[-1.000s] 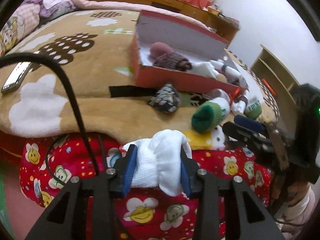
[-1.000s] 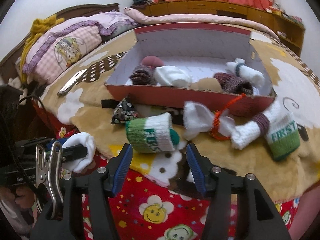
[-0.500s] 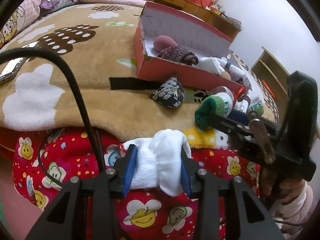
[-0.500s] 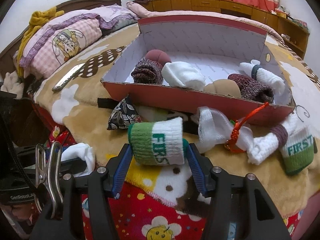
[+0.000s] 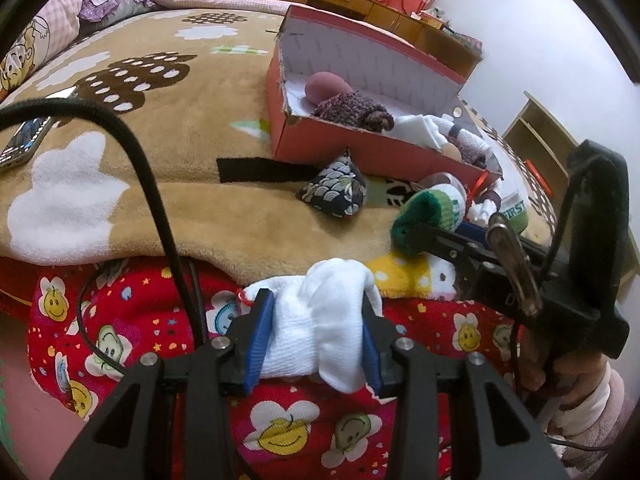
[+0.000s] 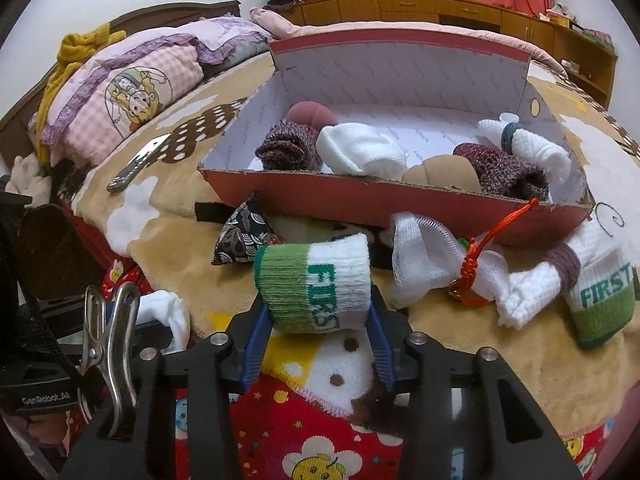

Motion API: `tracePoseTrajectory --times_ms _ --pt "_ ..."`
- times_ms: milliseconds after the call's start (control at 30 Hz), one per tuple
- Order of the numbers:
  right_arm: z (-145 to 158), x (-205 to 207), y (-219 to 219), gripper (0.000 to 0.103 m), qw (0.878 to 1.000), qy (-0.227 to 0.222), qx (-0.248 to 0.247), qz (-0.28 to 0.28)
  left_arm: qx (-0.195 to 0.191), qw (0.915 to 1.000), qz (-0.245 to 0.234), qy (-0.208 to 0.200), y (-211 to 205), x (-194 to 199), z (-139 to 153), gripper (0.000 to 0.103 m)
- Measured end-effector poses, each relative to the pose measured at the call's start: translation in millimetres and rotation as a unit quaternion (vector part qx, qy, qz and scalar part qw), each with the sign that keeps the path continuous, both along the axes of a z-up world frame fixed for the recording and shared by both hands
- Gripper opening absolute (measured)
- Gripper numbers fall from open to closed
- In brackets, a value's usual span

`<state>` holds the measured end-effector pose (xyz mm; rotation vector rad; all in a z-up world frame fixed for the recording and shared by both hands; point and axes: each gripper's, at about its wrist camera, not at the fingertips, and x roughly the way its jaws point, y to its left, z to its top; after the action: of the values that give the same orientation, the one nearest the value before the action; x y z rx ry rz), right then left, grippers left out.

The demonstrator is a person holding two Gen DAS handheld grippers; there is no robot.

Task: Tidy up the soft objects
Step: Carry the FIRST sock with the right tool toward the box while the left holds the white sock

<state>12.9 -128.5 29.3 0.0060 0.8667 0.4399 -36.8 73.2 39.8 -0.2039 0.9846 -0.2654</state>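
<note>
Looking along the left gripper (image 5: 318, 332), the white sock (image 5: 320, 326) sits squeezed between its blue pads, held off the near edge of the bed (image 5: 200, 216) over the red sheet (image 5: 132, 320); the sock's lower end is hidden behind the fingers. Further on, the box (image 5: 316, 136) stands on the blanket with its far end cut off by the right gripper (image 5: 416, 236), whose fingers cover most of the green roll (image 5: 424, 216), so the grip cannot be judged from here. A patterned pouch (image 5: 334, 196) lies just beside the box's near wall. A phone (image 5: 24, 140) is half cut off at the left.

From the right wrist, the right gripper (image 6: 318, 320) shows the green roll (image 6: 316, 286) pinched between both pads at the bed's near edge. The box (image 6: 360, 196) interior is open to view: a maroon roll (image 6: 286, 150), a white roll (image 6: 360, 152) and others. A loose white sock (image 6: 420, 260) with a red cord (image 6: 492, 236) lies against the box front. The left gripper (image 6: 160, 318) is mostly hidden by a metal clip (image 6: 110, 328).
</note>
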Motion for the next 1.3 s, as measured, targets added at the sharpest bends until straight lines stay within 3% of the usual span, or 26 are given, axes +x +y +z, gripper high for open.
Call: tracePoseTrajectory --times_ms 600,767,1300 --pt "34.3 -25.0 -35.7 0.044 0.998 -0.044 0.034 -0.009 -0.003 0.9997 -0.012 -0.019 -16.7 4.9 31.7 0.042" --pt "41.9 -22.2 -45.9 0.044 0.998 -0.039 0.054 -0.016 0.000 0.9993 -0.019 -0.032 -26.1 13.3 44.9 0.042" --pt "57.0 -6.5 -64.5 0.044 0.996 -0.055 0.053 -0.037 -0.013 0.9979 -0.027 -0.058 -45.0 54.3 75.2 0.042"
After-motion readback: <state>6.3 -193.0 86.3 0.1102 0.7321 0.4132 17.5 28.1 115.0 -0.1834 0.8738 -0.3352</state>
